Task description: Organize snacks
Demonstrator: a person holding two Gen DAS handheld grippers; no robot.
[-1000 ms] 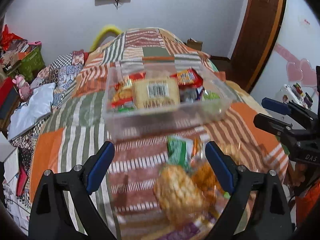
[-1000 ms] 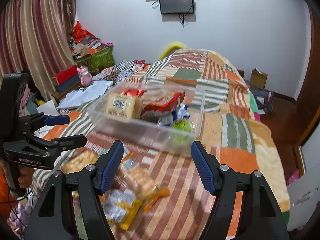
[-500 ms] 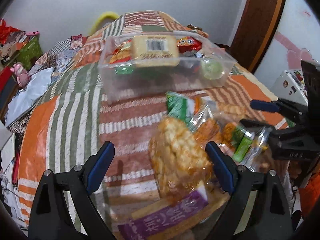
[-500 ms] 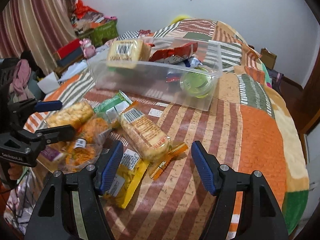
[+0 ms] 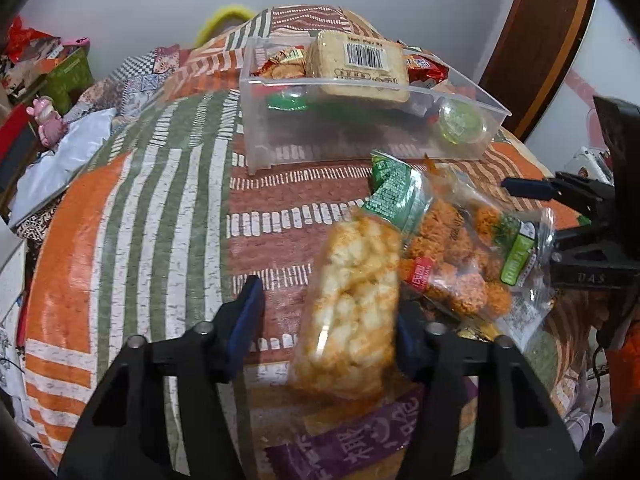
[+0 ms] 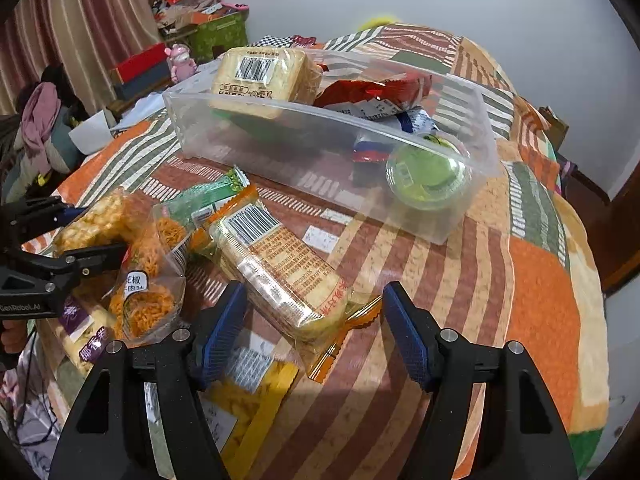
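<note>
Both grippers have dropped from hovering above the clear bin to the loose pile in front of it, and the left gripper (image 5: 326, 312) has narrowed its jaws around the puffed rice snack bag (image 5: 352, 304): one pad seems pressed to the bag, the other just off it, so I judge the grasp not yet closed. That bag lies on the bedspread (image 5: 160, 220) beside an orange crunchy-snack bag (image 5: 460, 252), short of the clear plastic bin (image 5: 360, 136), which already holds several packets and a green jelly cup (image 6: 428, 178). The right gripper (image 6: 314, 332) hangs spread wide over a long cracker packet (image 6: 280, 264), holding nothing. This is the pick-up step; next the left must finish squeezing, then lift and carry the bag over the bin's near wall. Around the striped patchwork bed are a white wall, curtains (image 6: 60, 20), clutter and a wooden door (image 5: 532, 40).
</note>
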